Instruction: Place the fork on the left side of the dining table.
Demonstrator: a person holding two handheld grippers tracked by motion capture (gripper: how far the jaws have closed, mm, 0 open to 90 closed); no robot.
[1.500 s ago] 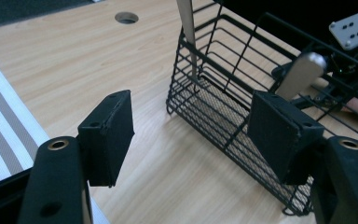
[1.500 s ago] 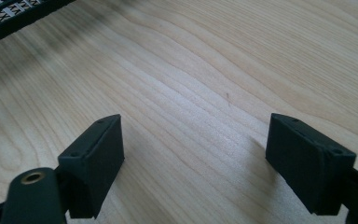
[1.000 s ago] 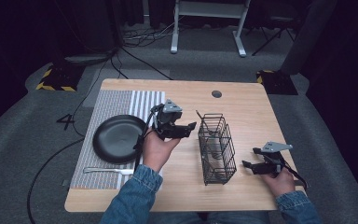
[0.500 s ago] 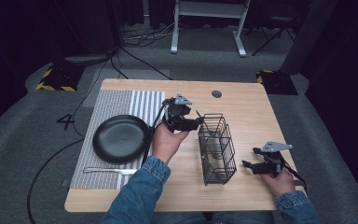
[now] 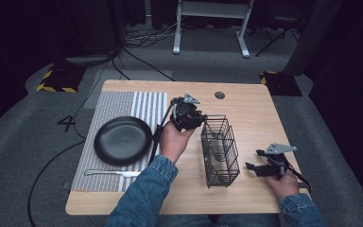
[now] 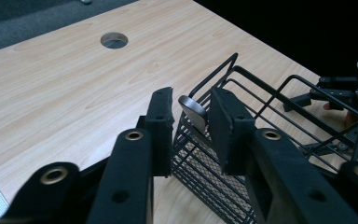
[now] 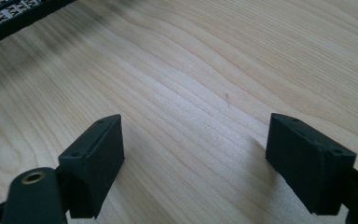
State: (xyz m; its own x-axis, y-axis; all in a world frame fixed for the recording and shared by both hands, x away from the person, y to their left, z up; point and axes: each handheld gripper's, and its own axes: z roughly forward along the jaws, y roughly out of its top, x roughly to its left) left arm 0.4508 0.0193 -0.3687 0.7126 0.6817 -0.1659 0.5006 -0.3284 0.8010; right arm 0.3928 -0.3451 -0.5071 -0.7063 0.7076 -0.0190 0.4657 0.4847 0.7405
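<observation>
A black wire basket [image 5: 220,152] stands upright in the middle of the wooden table [image 5: 250,113]. From its near corner a metal utensil handle [image 6: 192,112] sticks up. My left gripper [image 5: 200,121] is at the basket's far left corner. In the left gripper view its jaws [image 6: 192,95] have just been closing, with the handle's rounded tip between the pads. A thin gap still shows at the left pad [image 6: 161,122]. Near the table's front right, my right gripper [image 5: 253,160] lies low over bare wood, its jaws [image 7: 193,140] wide open with nothing between them.
A black plate [image 5: 123,140] sits on a grey striped placemat [image 5: 123,105] at the left. A silver utensil [image 5: 108,173] lies in front of the plate. A round cable hole [image 5: 220,95] is at the table's back. The basket [image 6: 261,121] stands between the two hands.
My left gripper has moved right from beside the plate to the basket's far left corner, and its jaws have narrowed. The right gripper has stayed still.
</observation>
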